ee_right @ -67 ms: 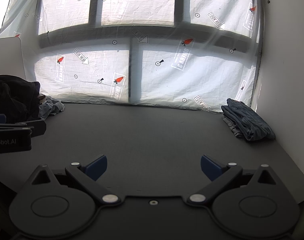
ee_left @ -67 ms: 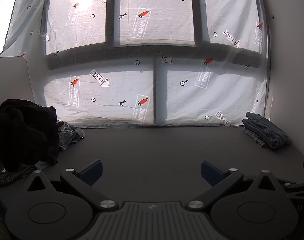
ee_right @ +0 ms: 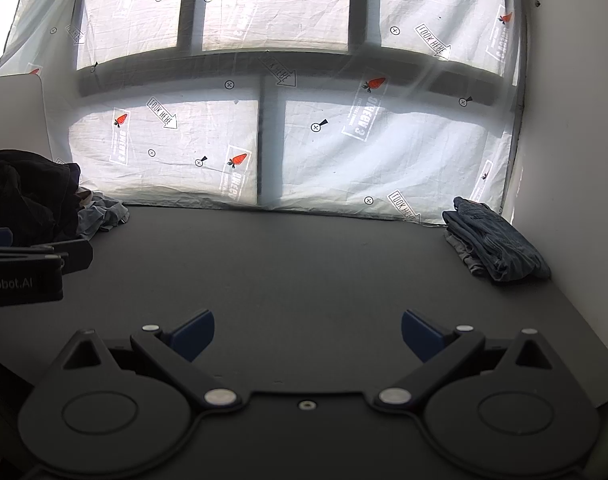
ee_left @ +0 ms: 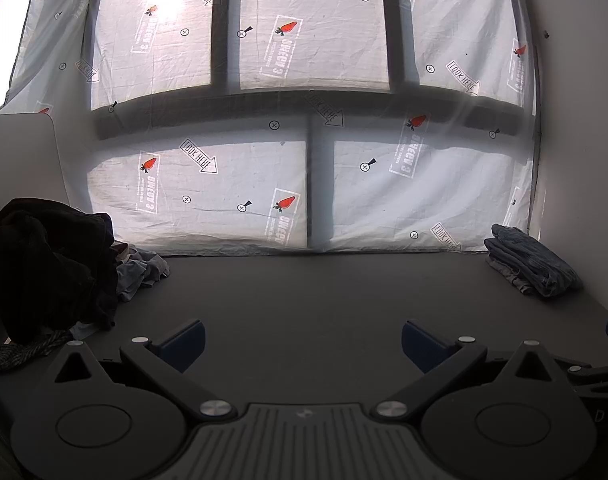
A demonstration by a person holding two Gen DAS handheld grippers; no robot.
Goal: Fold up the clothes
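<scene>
A heap of unfolded clothes, a black garment (ee_left: 47, 264) over a pale blue one (ee_left: 139, 270), lies at the table's far left; it also shows in the right wrist view (ee_right: 27, 196). A folded stack of blue denim clothes (ee_left: 532, 262) sits at the far right by the wall, also in the right wrist view (ee_right: 496, 240). My left gripper (ee_left: 304, 340) is open and empty above the dark table (ee_left: 304, 292). My right gripper (ee_right: 308, 330) is open and empty too. The left gripper's body (ee_right: 27, 264) shows at the left edge of the right wrist view.
A white printed sheet (ee_left: 239, 200) hangs over the window behind the table. A white wall (ee_left: 576, 160) bounds the right side. A white panel (ee_left: 19, 152) stands behind the clothes heap. A grey patterned cloth (ee_left: 23, 350) lies at the near left.
</scene>
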